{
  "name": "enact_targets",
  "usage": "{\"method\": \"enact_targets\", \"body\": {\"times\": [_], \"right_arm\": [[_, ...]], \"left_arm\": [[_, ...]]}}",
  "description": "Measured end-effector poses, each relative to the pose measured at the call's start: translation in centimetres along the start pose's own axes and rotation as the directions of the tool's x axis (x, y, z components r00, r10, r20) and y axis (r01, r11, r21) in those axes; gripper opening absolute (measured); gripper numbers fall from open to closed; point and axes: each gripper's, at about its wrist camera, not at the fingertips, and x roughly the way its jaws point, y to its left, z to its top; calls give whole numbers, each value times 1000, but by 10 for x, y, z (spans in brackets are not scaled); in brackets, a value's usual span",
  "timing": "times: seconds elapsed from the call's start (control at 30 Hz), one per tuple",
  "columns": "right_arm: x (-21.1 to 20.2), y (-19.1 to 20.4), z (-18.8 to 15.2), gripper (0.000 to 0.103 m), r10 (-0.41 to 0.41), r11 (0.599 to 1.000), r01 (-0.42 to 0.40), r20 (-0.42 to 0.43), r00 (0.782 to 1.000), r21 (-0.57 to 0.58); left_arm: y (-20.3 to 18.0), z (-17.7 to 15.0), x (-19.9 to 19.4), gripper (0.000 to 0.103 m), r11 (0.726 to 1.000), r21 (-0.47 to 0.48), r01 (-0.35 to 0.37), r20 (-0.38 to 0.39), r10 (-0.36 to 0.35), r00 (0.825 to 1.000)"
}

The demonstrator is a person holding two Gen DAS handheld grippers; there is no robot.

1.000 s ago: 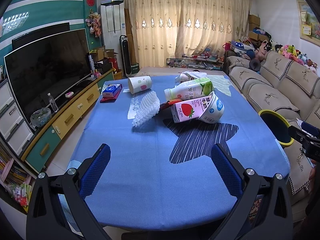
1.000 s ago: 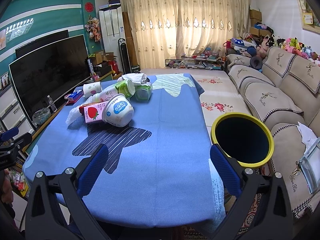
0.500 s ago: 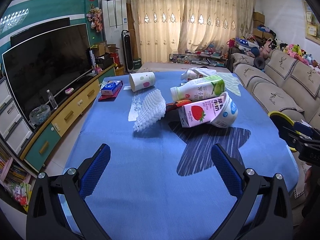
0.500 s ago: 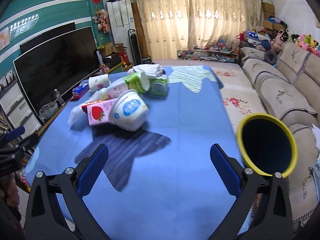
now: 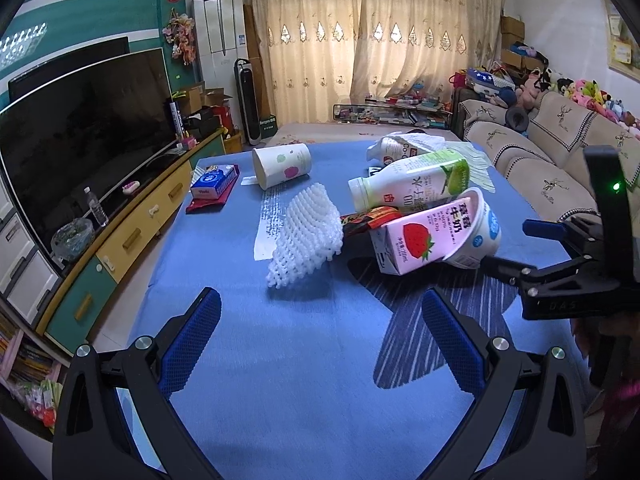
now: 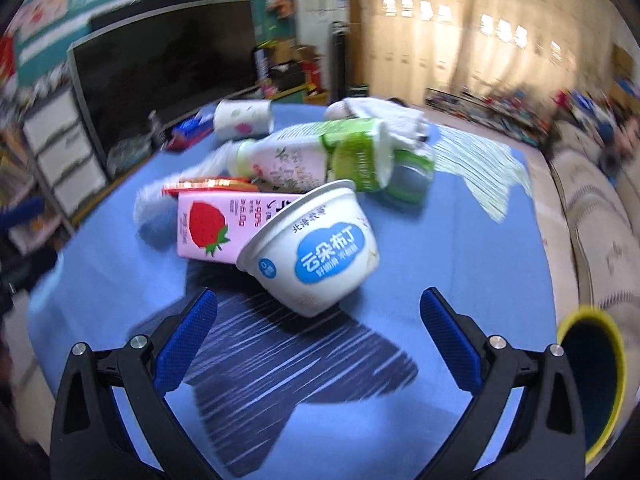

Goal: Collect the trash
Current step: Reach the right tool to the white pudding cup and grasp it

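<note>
The blue counter [image 5: 304, 376] carries the trash heap at its middle; a yellow-rimmed bin [image 6: 592, 384] stands off its right edge; the green-labelled bottle [image 6: 312, 156] lies across the pink strawberry carton [image 6: 216, 226]; the white pudding cup [image 6: 316, 256] leans on that carton, just ahead of the right tongs [image 6: 318, 338], spread wide and empty; left tongs [image 5: 320, 338] likewise wide, holding nothing.

Daylight glows through the curtains [image 5: 372, 52]; the right wrist view smears with motion blur around them, fisheye edges bending.
</note>
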Motion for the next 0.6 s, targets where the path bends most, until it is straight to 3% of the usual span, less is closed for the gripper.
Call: {"method": "enact_targets", "body": {"times": [0.27,0.5,0.57,0.6], "right_arm": [[26,-1,16,97,61,968,-73,-58,997,-239],[46,-13,23,97,178,944,-198,-97,979,-264],[49,-16,24,92,219,940,-237,-99,971,-245],[48,-18,21,84,227,940,-245,-102,969,-239]], "left_arm": [[0,1,20,99,1000,-8,2,-25,-2,1000],[-5,3,28,99,1000,-14,10,-30,-11,999],[-5,4,30,99,1000,-15,11,-33,-11,999],[-5,4,31,99,1000,-15,10,-36,-11,999]]}}
